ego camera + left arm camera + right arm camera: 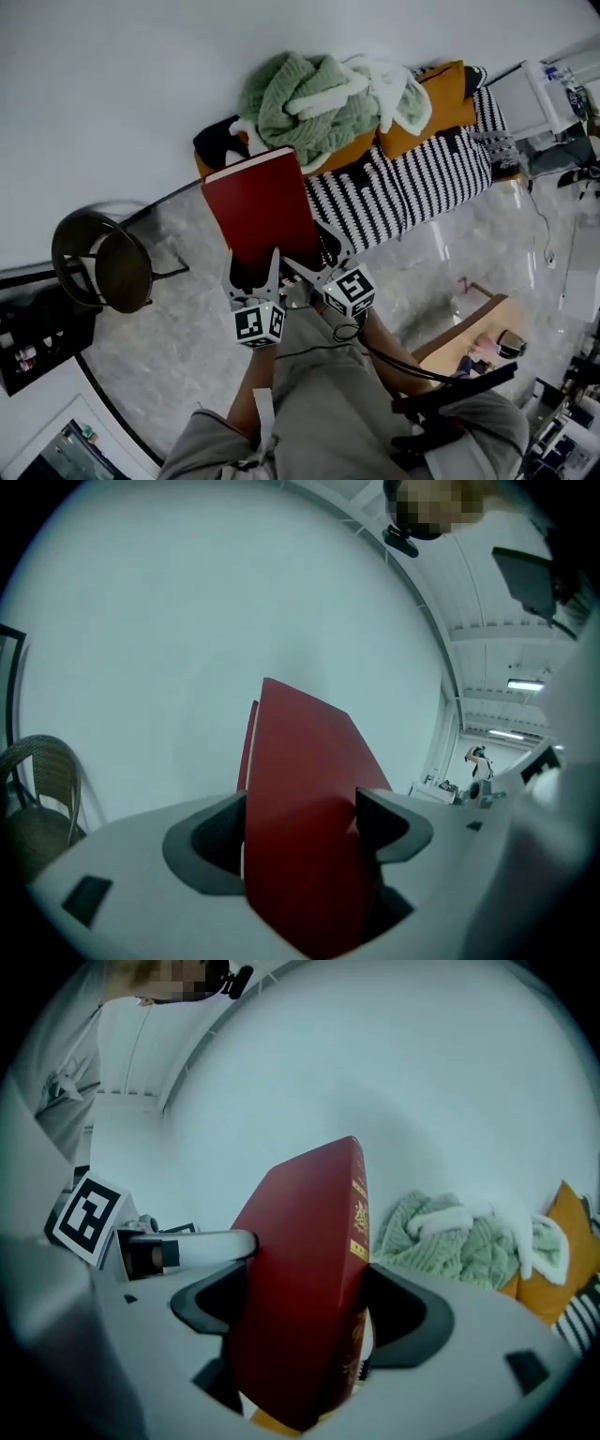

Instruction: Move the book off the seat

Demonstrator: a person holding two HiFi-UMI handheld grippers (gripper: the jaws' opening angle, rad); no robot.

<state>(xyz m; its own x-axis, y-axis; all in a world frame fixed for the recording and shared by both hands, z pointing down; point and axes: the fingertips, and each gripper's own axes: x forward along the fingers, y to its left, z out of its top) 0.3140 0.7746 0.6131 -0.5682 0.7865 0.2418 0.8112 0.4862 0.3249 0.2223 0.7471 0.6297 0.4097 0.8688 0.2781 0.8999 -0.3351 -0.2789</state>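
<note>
A large red hardcover book (261,208) hangs in the air in front of the sofa, with both grippers shut on its near edge. My left gripper (253,274) clamps the left part of that edge. My right gripper (314,262) clamps the right part. In the left gripper view the red book (305,789) fills the gap of the left gripper (300,834), with both pads against its covers. In the right gripper view the book (305,1251) shows its gold-printed spine, gripped in the right gripper (305,1321). The seat is the sofa with a striped throw (412,183).
A green knitted blanket (300,98) and orange cushions (441,94) lie piled on the sofa behind the book. A round dark chair (101,262) stands on the marble floor at the left. A wooden piece (464,342) and cables are at the lower right.
</note>
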